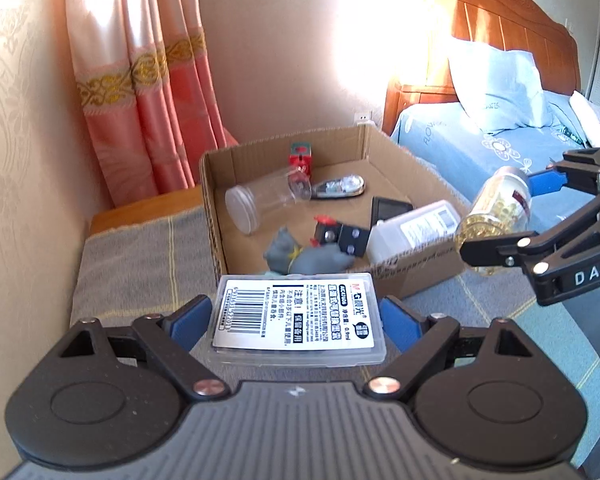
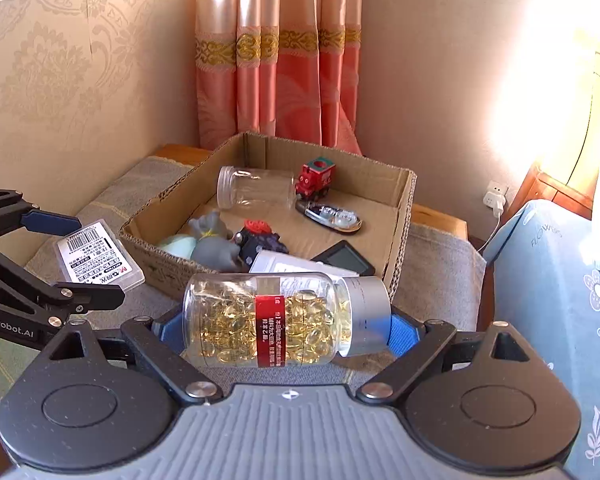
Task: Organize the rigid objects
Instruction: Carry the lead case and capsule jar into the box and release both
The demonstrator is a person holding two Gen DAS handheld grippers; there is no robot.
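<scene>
The cardboard box (image 2: 396,216) sits on the blanket-covered surface (image 2: 432,264) as the collecting bin, already holding an empty clear jar (image 2: 256,188), a toy train (image 2: 315,178) and a grey figure (image 2: 212,246). The right tongs (image 2: 280,330) clamp a capsule bottle (image 2: 260,318) crosswise, spread wide around it. The left tongs (image 1: 296,320) likewise grip a flat plastic case (image 1: 296,314), both raised just short of the box, probably for dropping in.

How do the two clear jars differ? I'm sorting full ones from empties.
The capsule bottle is packed with golden capsules; the empty jar holds nothing. The bottle carries a red label; the jar is bare. The bottle is gripped end to end by the right gripper, outside the box; the jar lies loose inside it. Both are clear, capped and on their sides.
</scene>
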